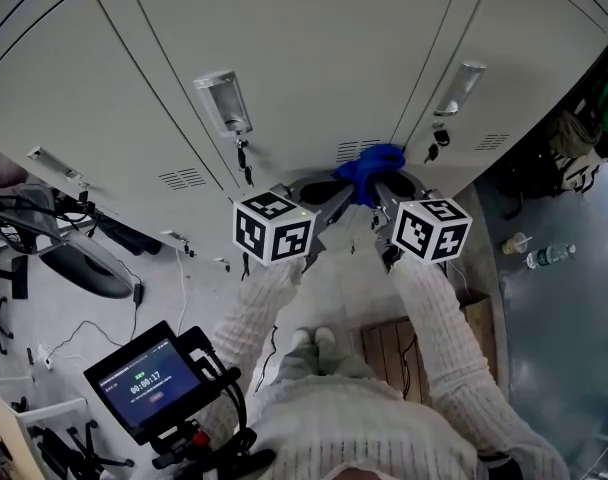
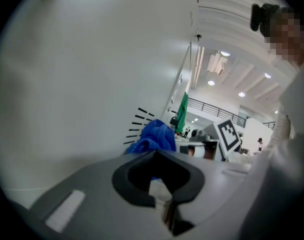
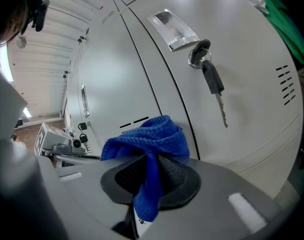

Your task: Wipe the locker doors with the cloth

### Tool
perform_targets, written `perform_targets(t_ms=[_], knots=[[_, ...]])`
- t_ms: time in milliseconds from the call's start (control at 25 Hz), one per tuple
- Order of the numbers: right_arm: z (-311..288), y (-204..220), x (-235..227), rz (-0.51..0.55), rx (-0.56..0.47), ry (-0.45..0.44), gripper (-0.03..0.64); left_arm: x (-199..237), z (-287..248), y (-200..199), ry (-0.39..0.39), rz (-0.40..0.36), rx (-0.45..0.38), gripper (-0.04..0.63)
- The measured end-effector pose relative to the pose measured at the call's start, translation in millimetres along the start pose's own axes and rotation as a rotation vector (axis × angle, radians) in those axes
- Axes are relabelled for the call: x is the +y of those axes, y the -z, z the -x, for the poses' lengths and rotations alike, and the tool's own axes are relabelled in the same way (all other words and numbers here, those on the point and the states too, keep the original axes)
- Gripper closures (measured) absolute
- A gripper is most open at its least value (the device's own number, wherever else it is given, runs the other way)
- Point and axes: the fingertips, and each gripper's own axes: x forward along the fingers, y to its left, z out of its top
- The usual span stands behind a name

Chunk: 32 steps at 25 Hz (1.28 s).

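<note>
Grey locker doors (image 1: 304, 58) fill the head view. A blue cloth (image 1: 369, 168) is bunched against the middle door beside a vent. My right gripper (image 1: 377, 190) is shut on the cloth (image 3: 147, 141), which hangs down between its jaws (image 3: 152, 159). My left gripper (image 1: 349, 190) reaches the same bundle from the left. In the left gripper view its jaws stand shut, with the cloth (image 2: 154, 136) bulging right at their tip (image 2: 156, 156). A key (image 3: 212, 79) hangs in the lock just right of the cloth.
Recessed handles (image 1: 224, 100) and hanging keys (image 1: 246, 163) stick out from the doors. A green garment (image 3: 287, 19) hangs at the right. A screen on a stand (image 1: 144, 378) sits lower left, and a bottle (image 1: 549, 256) and a cup (image 1: 514, 243) stand on the floor at right.
</note>
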Motion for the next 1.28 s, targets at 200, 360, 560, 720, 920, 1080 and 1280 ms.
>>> perform_targets(t_ms=[200, 360, 560, 720, 920, 1080, 1280], knots=[[8, -9, 20, 0.012, -0.038, -0.042, 0.569, -11, 14, -13, 0.012, -0.03, -0.03, 0.589], [24, -25, 50, 0.055, -0.096, -0.081, 0.569, -25, 41, -28, 0.007, -0.066, -0.078, 0.589], [48, -34, 93, 0.101, -0.142, -0.147, 0.569, -45, 79, -42, -0.048, -0.14, -0.142, 0.589], [59, -31, 115, 0.127, -0.159, -0.17, 0.569, -55, 101, -46, -0.082, -0.151, -0.191, 0.589], [75, -10, 125, 0.054, -0.193, -0.171, 0.569, -68, 129, -37, -0.113, -0.108, -0.248, 0.589], [81, -4, 139, 0.051, -0.191, -0.192, 0.568, -75, 150, -32, -0.142, -0.098, -0.275, 0.589], [81, 4, 146, 0.068, -0.185, -0.201, 0.568, -74, 141, -10, -0.136, -0.062, -0.231, 0.589]])
